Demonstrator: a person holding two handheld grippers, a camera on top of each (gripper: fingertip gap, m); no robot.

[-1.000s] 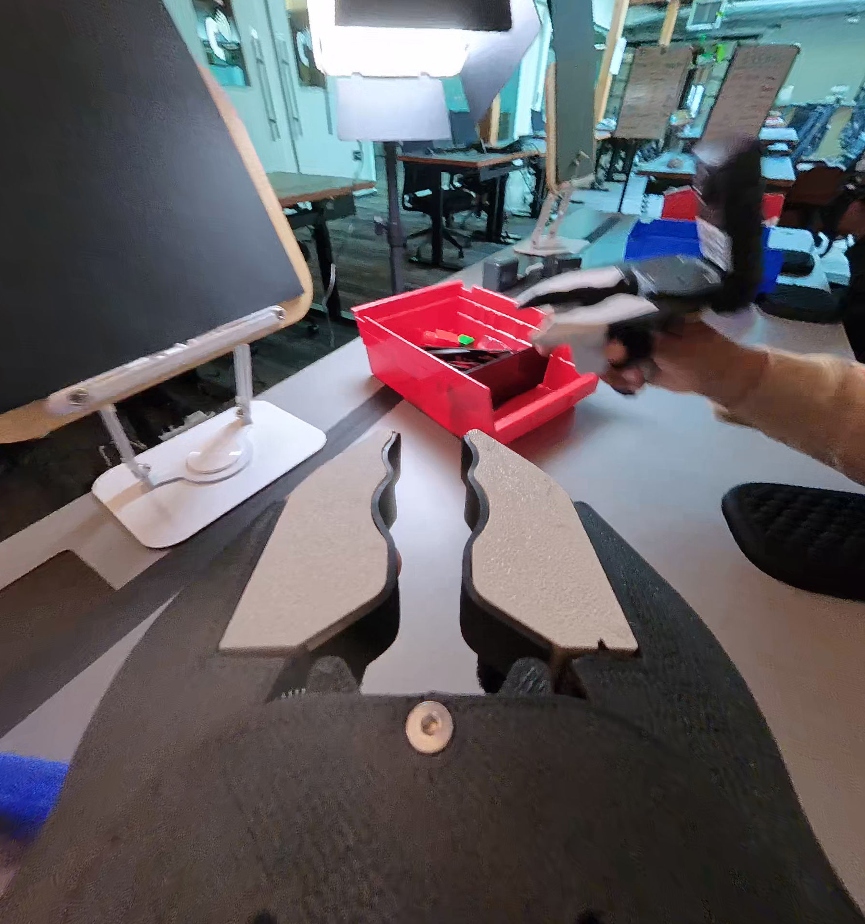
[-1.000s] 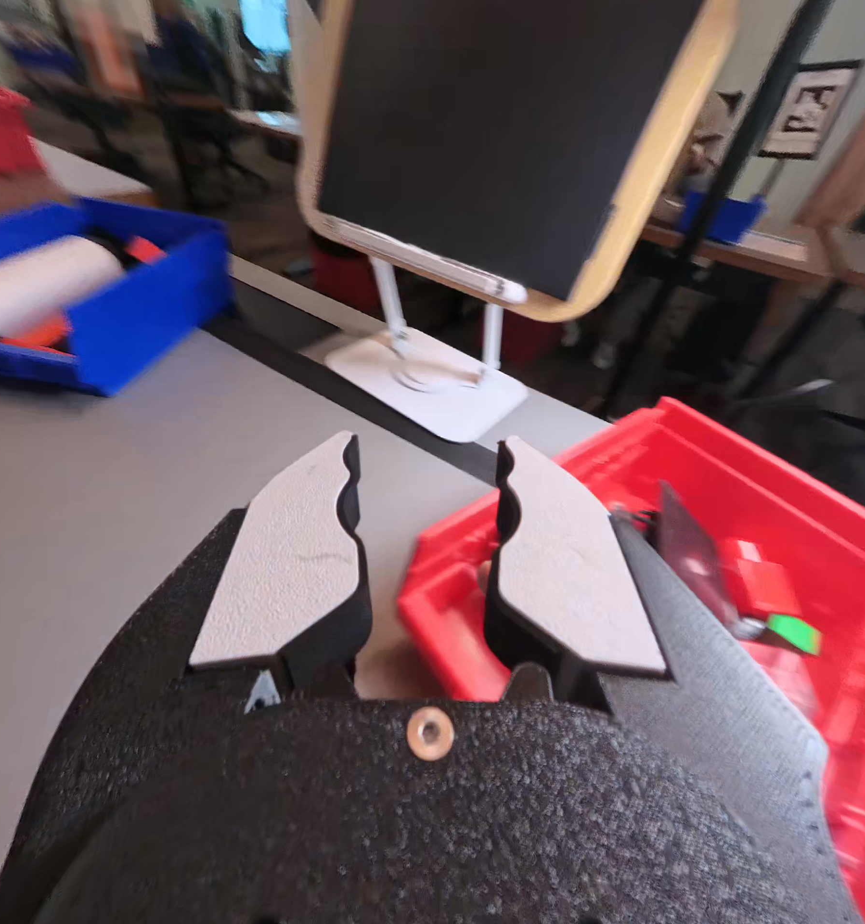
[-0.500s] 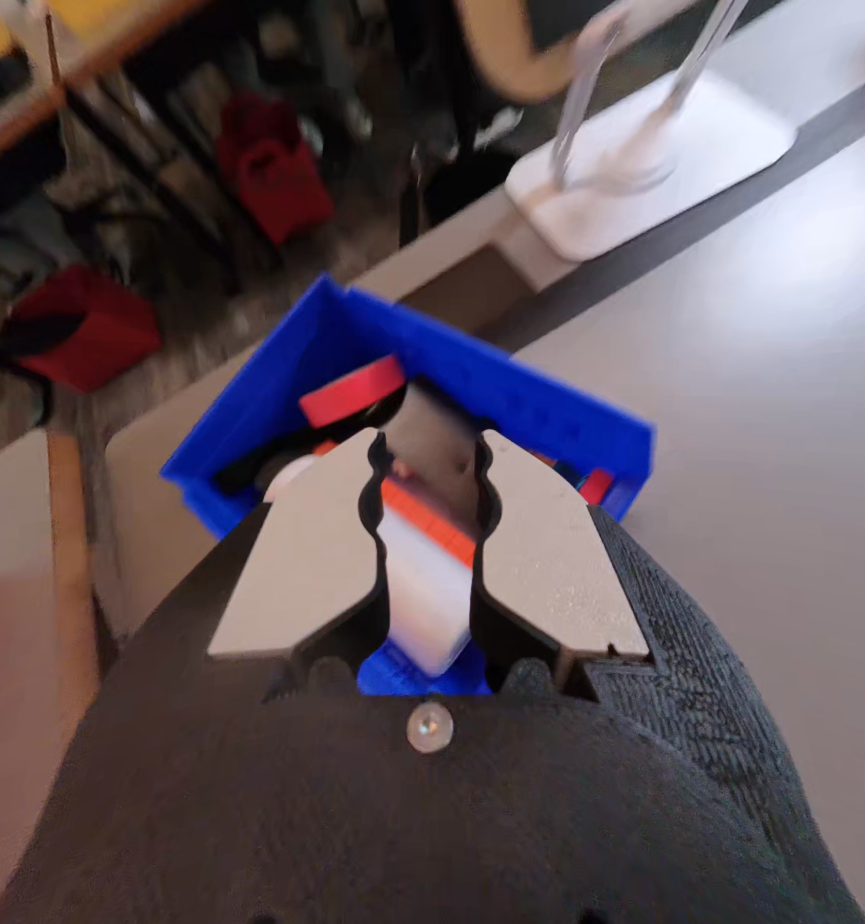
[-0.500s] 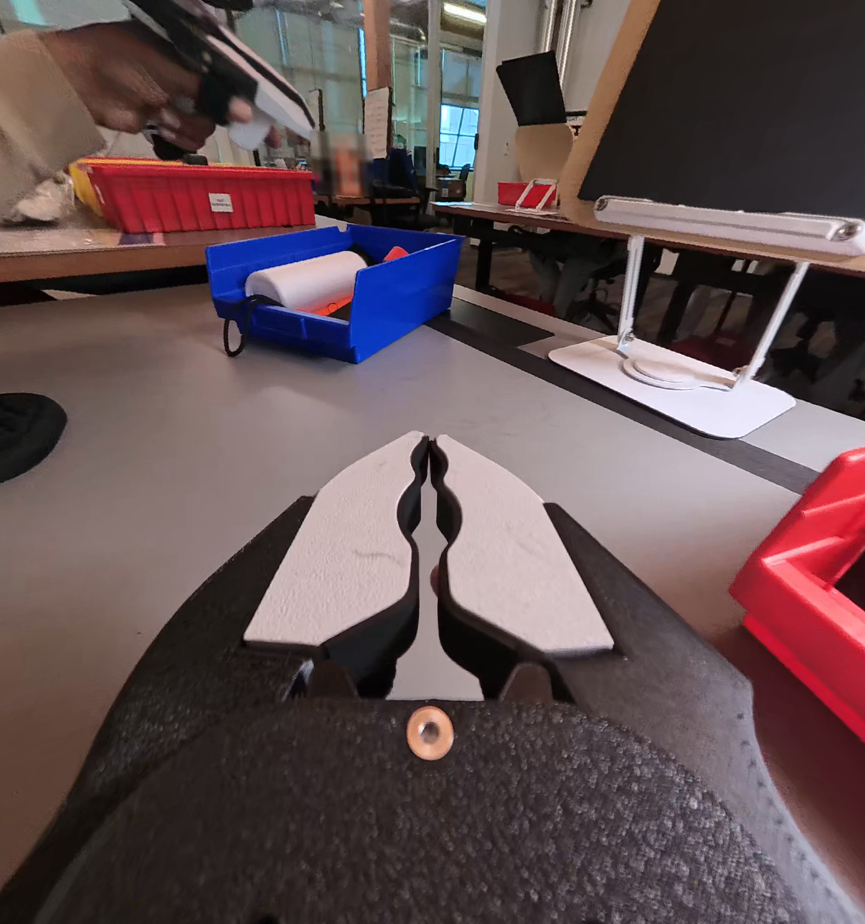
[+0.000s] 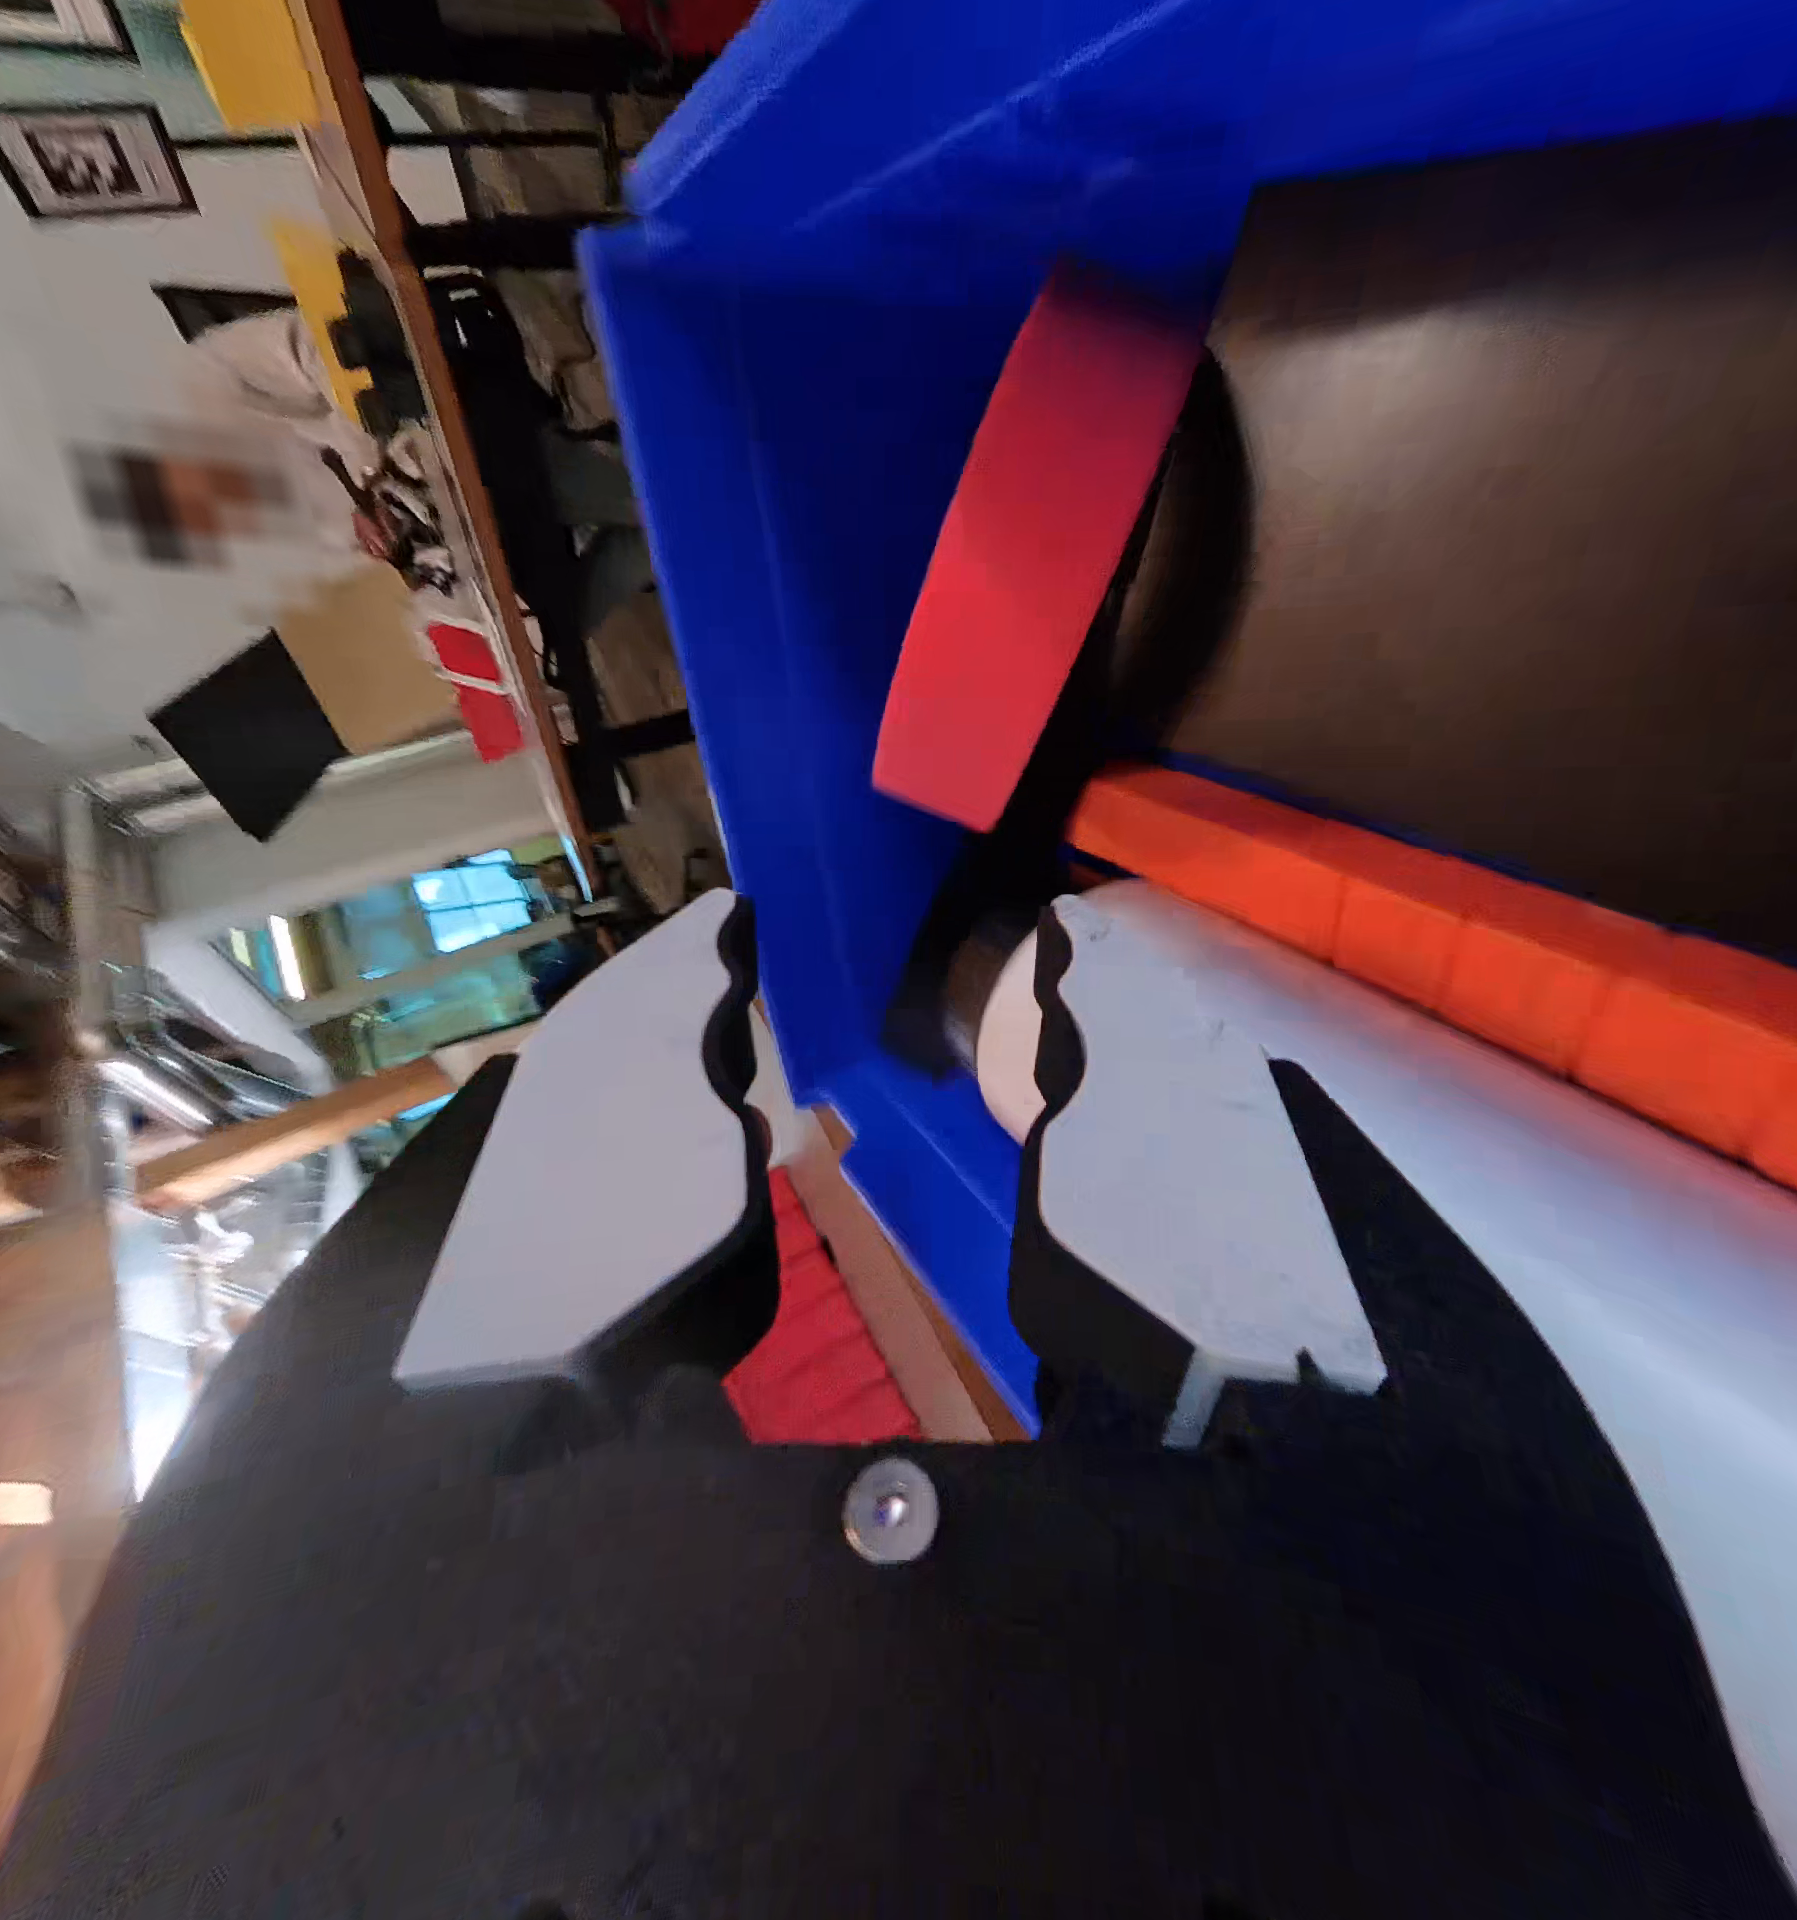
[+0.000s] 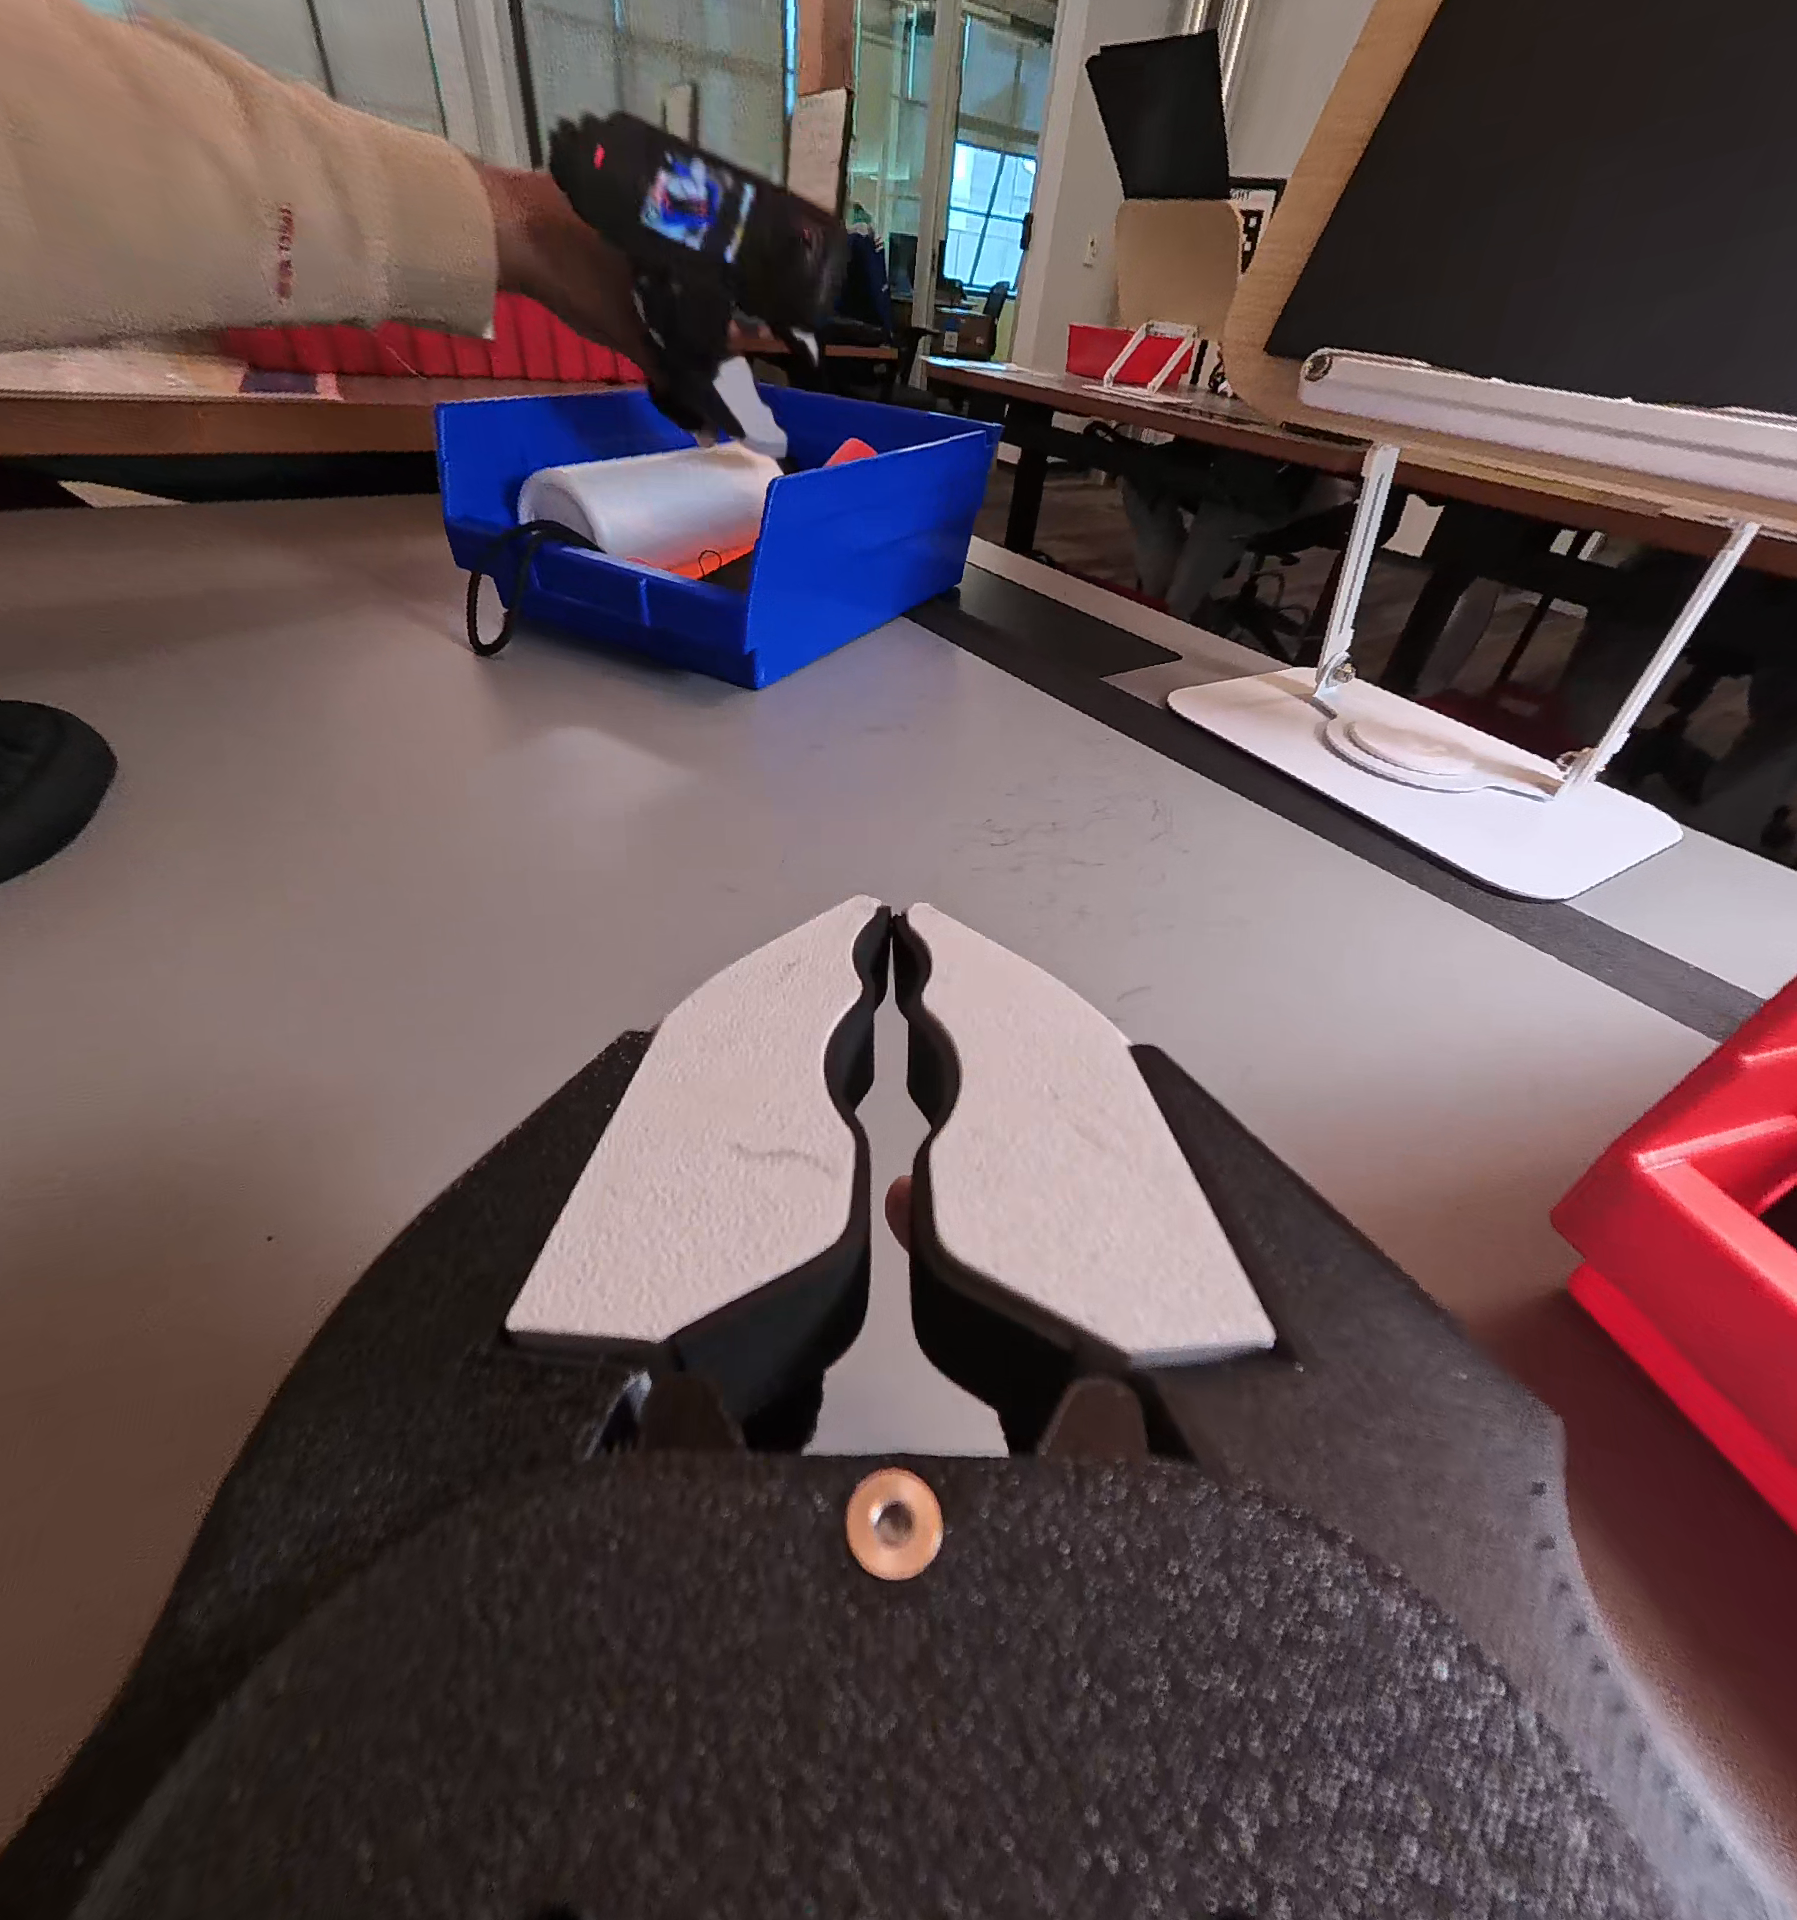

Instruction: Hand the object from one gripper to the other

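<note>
My left gripper (image 5: 894, 914) is open and tipped sideways into the blue bin (image 5: 821, 520). Its jaws straddle the bin's end wall, with one finger over the end of a white roll (image 5: 1496, 1195). A red tape roll (image 5: 1029, 561), an orange strip (image 5: 1496, 956) and a dark object (image 5: 1548, 520) also lie in the bin. My right gripper (image 6: 891, 914) is shut and empty, low over the grey table (image 6: 458, 831). From there I see the blue bin (image 6: 852, 551), the white roll (image 6: 655, 499) and the left gripper (image 6: 743, 416) pointing down onto the roll.
A red bin (image 6: 1725, 1226) stands close on the right. A white tablet stand (image 6: 1424, 790) holding a dark panel is at the table's far right edge. A black pad (image 6: 0, 790) lies at the left. A black cord loop (image 6: 489, 603) hangs from the blue bin's front. A sleeved arm (image 6: 198, 187) holds the left gripper. My right fingertips sit around 50 cm from my left ones.
My left gripper swung from the table's middle to the blue bin, dropped into it, rolled sideways and opened wider. My right gripper left the red bin, shut, and now rests low over the table.
</note>
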